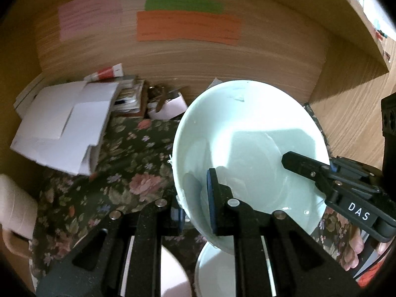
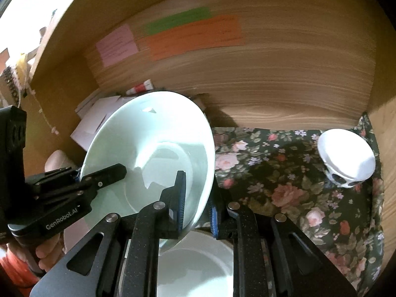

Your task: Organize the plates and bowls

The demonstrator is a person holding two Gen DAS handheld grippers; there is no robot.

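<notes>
A large pale green bowl (image 1: 247, 148) hangs tilted above the floral cloth, held by both grippers. My left gripper (image 1: 196, 205) is shut on its left rim, one blue pad inside the bowl and the other outside. My right gripper (image 2: 198, 210) is shut on the opposite rim of the same bowl (image 2: 153, 143). Each gripper also appears in the other's view: the right gripper (image 1: 321, 170) at the bowl's right edge, the left gripper (image 2: 84, 173) at its left edge. Directly below sits a white dish (image 2: 198, 267), partly hidden by the fingers.
A small white patterned bowl (image 2: 346, 158) stands on the floral cloth (image 2: 284, 173) at the right. A pink mug (image 1: 14, 210), loose white papers (image 1: 69, 128) and clutter fill the left back corner. Wooden walls (image 1: 198, 57) with coloured notes close in behind and beside.
</notes>
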